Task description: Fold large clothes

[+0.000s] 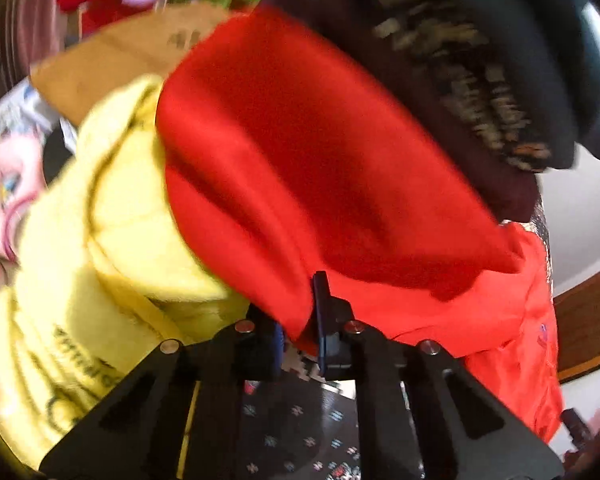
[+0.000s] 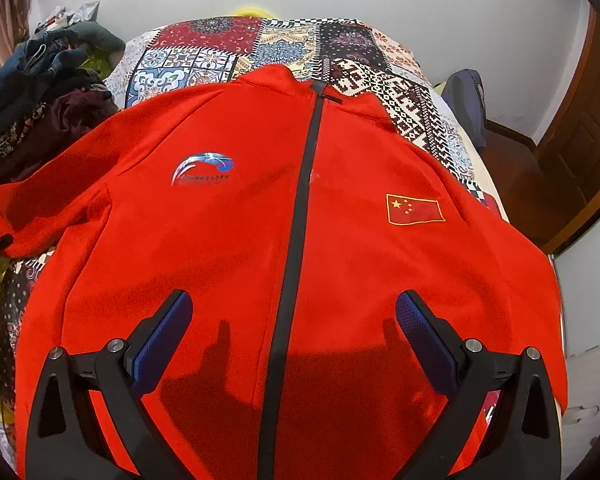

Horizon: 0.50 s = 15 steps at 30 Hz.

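A red zip jacket point(image 2: 228, 240) lies front up on a patchwork bedspread point(image 2: 284, 48), with its black zipper point(image 2: 300, 208) running down the middle and a flag patch point(image 2: 415, 209) at the right. My right gripper point(image 2: 294, 320) hovers open just above the lower front, one finger on each side of the zipper and nothing between them. In the blurred left wrist view my left gripper point(image 1: 300, 320) is shut on a fold of the jacket's red sleeve point(image 1: 320, 160), which bulges up ahead of the fingers.
A yellow garment point(image 1: 112, 240) lies bunched left of the sleeve. Dark clothes point(image 2: 48, 92) are piled at the bed's left side, also seen as a dark heap point(image 1: 480, 60). Brown cardboard point(image 1: 120, 52) sits behind. A blue bag point(image 2: 466, 100) and a wooden door point(image 2: 580, 140) are at right.
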Tool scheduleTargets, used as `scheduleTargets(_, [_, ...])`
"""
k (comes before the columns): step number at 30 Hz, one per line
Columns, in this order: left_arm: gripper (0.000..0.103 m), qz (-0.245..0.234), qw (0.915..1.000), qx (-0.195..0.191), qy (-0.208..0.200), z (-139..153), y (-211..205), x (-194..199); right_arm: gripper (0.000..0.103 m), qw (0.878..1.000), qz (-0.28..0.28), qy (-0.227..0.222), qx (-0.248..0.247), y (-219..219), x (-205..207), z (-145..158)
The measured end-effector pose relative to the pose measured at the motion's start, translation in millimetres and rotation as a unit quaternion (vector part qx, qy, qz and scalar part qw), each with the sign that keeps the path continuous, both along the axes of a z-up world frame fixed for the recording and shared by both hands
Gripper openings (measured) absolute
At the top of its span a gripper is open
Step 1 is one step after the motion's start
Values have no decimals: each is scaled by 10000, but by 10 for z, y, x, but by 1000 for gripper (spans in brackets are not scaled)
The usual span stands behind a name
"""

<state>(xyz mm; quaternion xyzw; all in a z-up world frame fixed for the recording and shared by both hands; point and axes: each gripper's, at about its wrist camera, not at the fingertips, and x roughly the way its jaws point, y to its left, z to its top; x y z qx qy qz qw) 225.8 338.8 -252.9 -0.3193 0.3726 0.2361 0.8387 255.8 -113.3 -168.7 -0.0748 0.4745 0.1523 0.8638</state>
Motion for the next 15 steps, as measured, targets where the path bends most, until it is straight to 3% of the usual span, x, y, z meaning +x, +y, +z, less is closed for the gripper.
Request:
scheduleTargets(6, [6, -315, 9948, 773, -585, 707, -424, -24, 101, 9999, 37, -131, 27, -2, -56, 113])
scheduleTargets(15, [4, -1284, 9735, 1104, -1537, 1614, -1186, 231, 101, 9991, 32, -399, 131, -118, -70, 316])
